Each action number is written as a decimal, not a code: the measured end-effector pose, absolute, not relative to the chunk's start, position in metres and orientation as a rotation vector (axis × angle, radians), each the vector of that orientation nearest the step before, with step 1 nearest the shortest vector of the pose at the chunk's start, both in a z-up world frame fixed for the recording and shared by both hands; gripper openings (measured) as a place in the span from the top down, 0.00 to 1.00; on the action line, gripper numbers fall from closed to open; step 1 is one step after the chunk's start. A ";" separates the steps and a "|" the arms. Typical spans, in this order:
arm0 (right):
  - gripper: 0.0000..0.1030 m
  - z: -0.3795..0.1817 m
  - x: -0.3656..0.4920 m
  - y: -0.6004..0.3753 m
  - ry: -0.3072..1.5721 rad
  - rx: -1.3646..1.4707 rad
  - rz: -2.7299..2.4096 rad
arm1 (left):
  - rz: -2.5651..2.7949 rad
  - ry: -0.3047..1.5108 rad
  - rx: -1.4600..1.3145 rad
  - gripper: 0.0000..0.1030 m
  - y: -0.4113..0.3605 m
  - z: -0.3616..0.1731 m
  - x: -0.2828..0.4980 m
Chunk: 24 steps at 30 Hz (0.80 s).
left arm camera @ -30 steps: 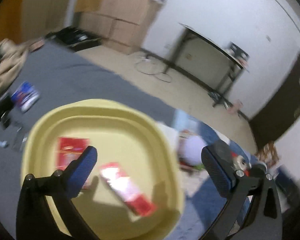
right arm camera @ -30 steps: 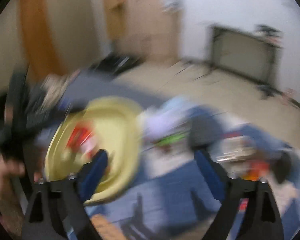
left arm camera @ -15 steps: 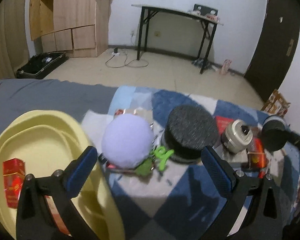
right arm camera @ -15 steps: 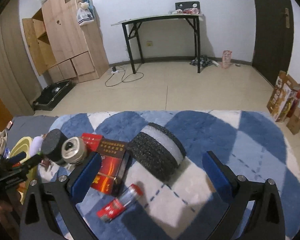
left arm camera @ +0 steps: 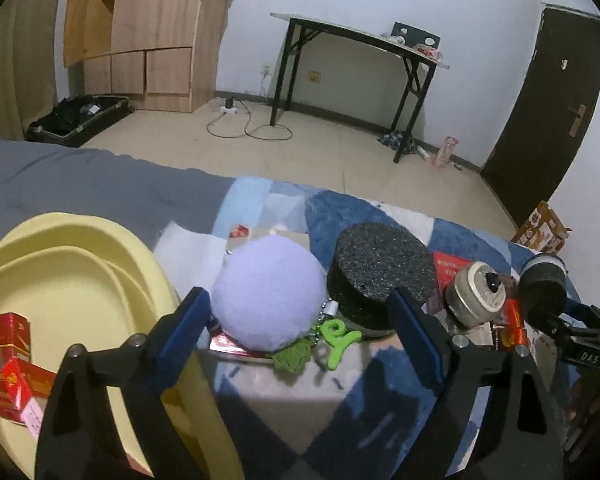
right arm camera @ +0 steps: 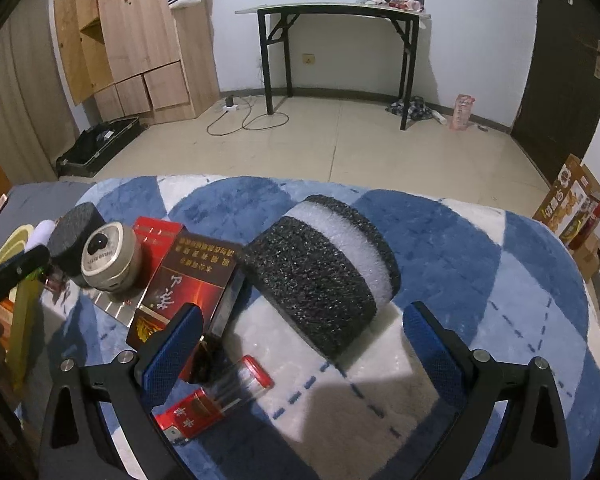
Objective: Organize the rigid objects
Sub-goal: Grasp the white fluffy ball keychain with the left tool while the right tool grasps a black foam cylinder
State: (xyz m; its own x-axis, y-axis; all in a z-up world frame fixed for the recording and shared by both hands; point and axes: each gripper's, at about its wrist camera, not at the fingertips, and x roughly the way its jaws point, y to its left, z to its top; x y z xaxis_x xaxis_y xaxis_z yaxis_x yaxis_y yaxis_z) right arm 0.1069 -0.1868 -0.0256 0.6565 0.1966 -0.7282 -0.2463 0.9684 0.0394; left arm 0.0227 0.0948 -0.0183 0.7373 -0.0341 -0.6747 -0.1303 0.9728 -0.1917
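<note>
From the left wrist, the left gripper [left arm camera: 300, 320] points down over a blue and white rug [left arm camera: 380, 420]; its jaws have just been closing in and stand apart around a fluffy lilac ball [left arm camera: 268, 292], whether the blue pads touch it I cannot tell. A green charm [left arm camera: 332, 340] on a bead chain lies just in front of the ball, and a black foam disc [left arm camera: 380, 268] sits just to its right. Further right stand a small round tin [left arm camera: 476, 292] and the right gripper's black arm [left arm camera: 572, 332]. At the left a yellow basin [left arm camera: 80, 272] holds red packets [left arm camera: 8, 356]. From the right wrist, the right gripper [right arm camera: 300, 352] hangs with its jaws wide and nothing between the pads. Just beyond them a foam roll [right arm camera: 320, 280], black with a white band, lies on its side on the rug. To its left lie a dark red box [right arm camera: 188, 280] and the tin, and near the left pad a clear tube with a red cap [right arm camera: 240, 384] rests beside a small red pack [right arm camera: 188, 420].
</note>
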 end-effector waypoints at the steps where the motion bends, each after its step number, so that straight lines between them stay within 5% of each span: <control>1: 0.03 -0.025 0.108 -0.188 0.815 -0.061 0.250 | 0.054 0.749 -0.224 0.12 0.095 -0.019 0.024; 15: 0.12 -0.034 0.112 -0.197 0.836 -0.026 0.251 | 0.081 0.782 -0.094 0.13 0.091 -0.028 0.023; 24: 0.27 -0.036 0.110 -0.191 0.795 -0.065 0.249 | 0.097 0.772 -0.146 0.42 0.098 -0.033 0.028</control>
